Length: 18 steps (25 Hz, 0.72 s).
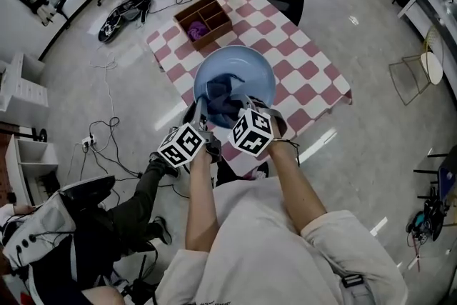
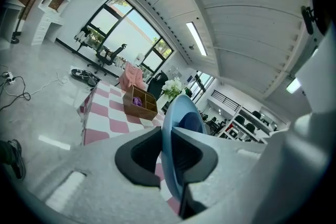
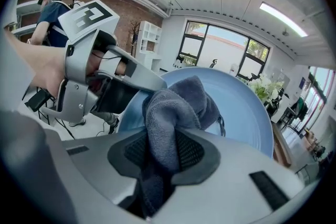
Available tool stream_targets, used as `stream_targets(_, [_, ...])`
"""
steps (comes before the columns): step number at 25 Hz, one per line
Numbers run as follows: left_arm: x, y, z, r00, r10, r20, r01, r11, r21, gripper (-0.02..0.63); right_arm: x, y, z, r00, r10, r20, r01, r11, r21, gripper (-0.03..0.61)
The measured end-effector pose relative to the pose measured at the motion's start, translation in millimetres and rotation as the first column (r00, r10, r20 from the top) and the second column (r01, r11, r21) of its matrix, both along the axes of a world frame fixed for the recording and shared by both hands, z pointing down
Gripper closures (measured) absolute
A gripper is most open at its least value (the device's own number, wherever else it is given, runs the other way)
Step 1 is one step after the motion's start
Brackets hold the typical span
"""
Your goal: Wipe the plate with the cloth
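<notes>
Head view: blue plate (image 1: 246, 64) is tilted up mid-frame over the checkered table (image 1: 314, 75), with the dark cloth (image 1: 223, 102) on its lower face.
Left gripper view: left gripper (image 2: 169, 157) clenched on the plate rim.
Right gripper view: right gripper (image 3: 163, 152) grasping the cloth, which is pressed against the plate.
To do it well, hold the rim firm and sweep the cloth over the whole face with even pressure.

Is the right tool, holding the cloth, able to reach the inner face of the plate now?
Probably yes. The right tool is shut on the cloth, which seems to touch the plate; the left tool clamps only its rim, leaving the face free.
</notes>
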<state>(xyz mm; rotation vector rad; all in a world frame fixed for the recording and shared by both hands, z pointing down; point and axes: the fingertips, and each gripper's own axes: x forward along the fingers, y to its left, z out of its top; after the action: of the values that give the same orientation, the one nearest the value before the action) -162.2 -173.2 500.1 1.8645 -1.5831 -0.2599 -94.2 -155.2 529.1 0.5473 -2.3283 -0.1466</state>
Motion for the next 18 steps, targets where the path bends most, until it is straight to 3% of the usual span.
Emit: stream_targets(18, [40, -1, -5, 0.984, 0.171, 0.043, -0.172, 0.985, 0.008, 0.581, 25, -28, -26, 0.976, 0.176, 0.129, -0.185, 0.981, 0.063, 0.465])
